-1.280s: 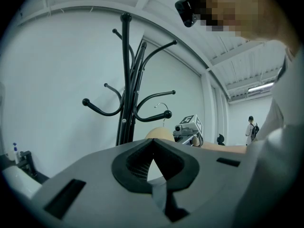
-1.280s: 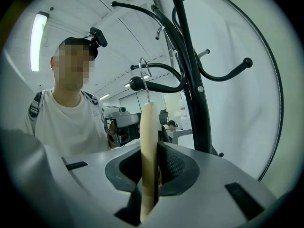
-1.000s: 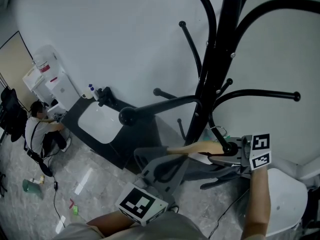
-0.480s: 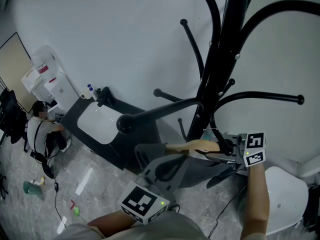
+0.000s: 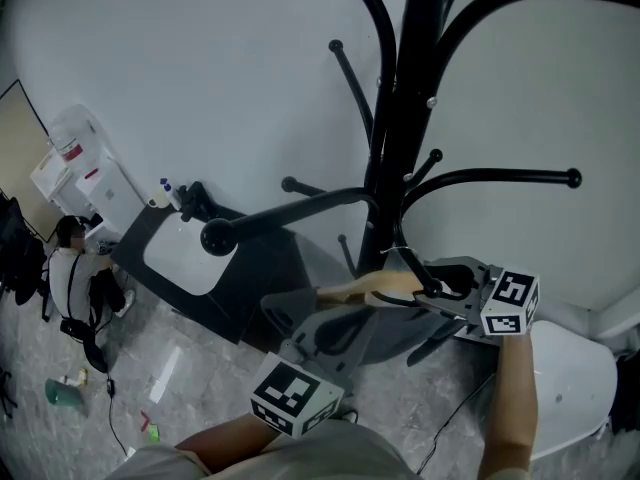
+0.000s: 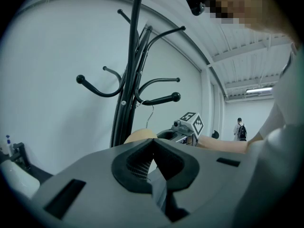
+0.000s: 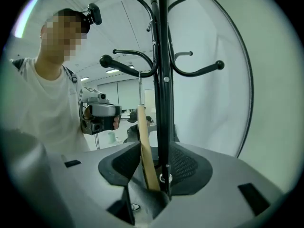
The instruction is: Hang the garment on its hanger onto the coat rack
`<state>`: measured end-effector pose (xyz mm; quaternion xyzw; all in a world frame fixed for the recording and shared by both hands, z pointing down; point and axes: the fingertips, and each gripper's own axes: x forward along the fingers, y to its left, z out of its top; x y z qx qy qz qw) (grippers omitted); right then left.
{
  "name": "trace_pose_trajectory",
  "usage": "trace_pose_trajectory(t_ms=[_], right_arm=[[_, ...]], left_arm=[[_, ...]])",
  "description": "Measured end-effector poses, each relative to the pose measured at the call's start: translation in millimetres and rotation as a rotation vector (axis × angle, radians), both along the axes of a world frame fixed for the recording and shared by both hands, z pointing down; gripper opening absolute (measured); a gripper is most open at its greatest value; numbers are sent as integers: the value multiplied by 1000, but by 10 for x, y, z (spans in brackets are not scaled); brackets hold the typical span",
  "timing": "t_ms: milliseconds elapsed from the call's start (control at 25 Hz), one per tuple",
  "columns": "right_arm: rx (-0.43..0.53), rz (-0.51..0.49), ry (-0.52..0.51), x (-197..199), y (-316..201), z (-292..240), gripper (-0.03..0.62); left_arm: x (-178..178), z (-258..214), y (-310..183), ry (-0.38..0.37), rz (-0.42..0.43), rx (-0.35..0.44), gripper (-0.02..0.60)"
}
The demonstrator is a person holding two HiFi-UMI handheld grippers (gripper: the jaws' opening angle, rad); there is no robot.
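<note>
Releasing hanger (image 7: 145, 146) onto coat rack (image 5: 400, 118), right gripper (image 7: 152, 161) jaws were opening around it; left gripper (image 6: 152, 148) jaws, clamped on garment (image 5: 340, 333), likely needed to let go next.

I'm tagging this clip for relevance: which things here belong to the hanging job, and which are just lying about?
Job: coat rack, wooden hanger, garment.
Lying about: water dispenser, white chair, crouching person.

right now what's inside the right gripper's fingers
The wooden hanger stands between the opening fingers of the right gripper, with the coat rack pole close beside it. The gripper's body covers the hanger's lower end.
</note>
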<state>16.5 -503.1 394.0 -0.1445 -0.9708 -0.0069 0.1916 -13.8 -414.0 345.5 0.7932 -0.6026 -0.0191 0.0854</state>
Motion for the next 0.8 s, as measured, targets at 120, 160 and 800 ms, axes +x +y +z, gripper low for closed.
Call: trace_pose_trajectory(t_ms=[120,160,800], right_arm=[[19,72,-29,123,-61,-70,172],[22,95,-44,154,-61,-109,170],[-130,624,-310,425,563,-614,15]], left_arm=[[71,24,-45,-1,15,-7,5],[95,29,-60,-2,21,-9,6],[353,-13,-61,-23,59,0,6]])
